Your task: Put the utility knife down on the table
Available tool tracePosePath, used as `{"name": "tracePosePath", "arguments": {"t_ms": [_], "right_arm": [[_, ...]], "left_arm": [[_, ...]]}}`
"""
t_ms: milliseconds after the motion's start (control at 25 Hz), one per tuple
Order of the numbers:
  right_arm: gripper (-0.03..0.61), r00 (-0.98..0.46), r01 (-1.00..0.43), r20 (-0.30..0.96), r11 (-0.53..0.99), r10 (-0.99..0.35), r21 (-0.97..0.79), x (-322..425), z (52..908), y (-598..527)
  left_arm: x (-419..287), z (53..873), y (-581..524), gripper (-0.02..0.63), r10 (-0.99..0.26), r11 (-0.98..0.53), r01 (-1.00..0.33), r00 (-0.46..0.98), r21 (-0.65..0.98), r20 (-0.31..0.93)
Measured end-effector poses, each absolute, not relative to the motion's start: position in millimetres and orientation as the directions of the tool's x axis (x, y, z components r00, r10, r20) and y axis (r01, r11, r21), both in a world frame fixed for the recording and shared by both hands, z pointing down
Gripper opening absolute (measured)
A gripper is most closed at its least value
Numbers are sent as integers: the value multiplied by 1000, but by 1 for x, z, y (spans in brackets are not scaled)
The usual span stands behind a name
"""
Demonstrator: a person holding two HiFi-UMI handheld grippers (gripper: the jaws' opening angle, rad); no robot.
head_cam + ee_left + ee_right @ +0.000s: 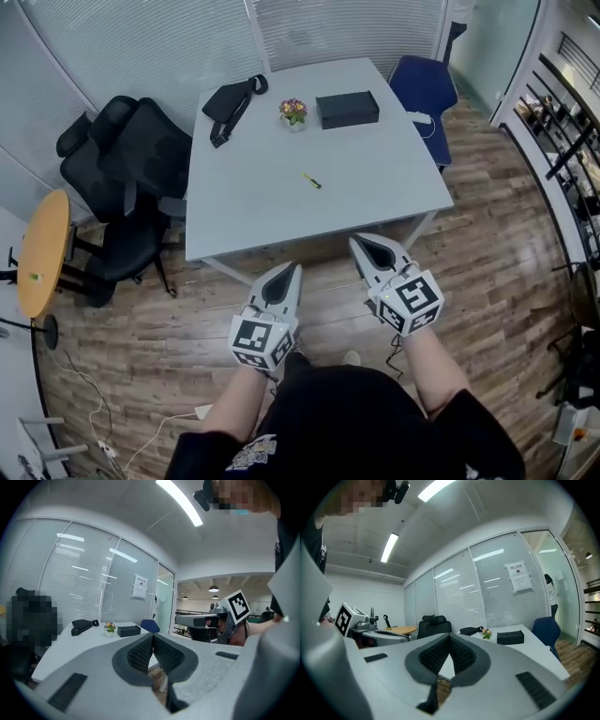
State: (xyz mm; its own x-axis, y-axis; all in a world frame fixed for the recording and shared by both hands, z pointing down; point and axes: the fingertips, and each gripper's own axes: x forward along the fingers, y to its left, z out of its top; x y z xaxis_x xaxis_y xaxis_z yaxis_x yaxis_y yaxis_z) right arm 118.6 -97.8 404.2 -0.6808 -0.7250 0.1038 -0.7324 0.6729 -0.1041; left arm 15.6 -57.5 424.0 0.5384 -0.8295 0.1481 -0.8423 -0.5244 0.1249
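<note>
A small yellow utility knife (311, 180) lies near the middle of the light grey table (375, 183). My left gripper (293, 269) is shut and empty, held over the wooden floor just short of the table's near edge. My right gripper (360, 242) is also shut with nothing in it, its tips at the table's near edge, to the right of the left one. In the left gripper view the left gripper (152, 637) has its ribbed pads meeting at the tips. The right gripper view shows the right gripper (449, 637) closed the same way. The knife is not visible in either gripper view.
At the table's far side sit a black pouch (232, 101), a small flower pot (293, 112) and a black box (347, 109). Black office chairs (127, 178) stand to the left, a blue chair (424, 89) at the far right, a round wooden table (42, 251) at far left.
</note>
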Motion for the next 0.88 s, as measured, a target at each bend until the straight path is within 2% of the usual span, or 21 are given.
{"name": "tracePosePath", "arguments": {"t_ms": [880], "right_arm": [[3, -685, -729, 112, 675, -720, -118, 118, 410, -62]], "left_arm": [[18, 424, -25, 6, -828, -531, -840, 543, 117, 138]]}}
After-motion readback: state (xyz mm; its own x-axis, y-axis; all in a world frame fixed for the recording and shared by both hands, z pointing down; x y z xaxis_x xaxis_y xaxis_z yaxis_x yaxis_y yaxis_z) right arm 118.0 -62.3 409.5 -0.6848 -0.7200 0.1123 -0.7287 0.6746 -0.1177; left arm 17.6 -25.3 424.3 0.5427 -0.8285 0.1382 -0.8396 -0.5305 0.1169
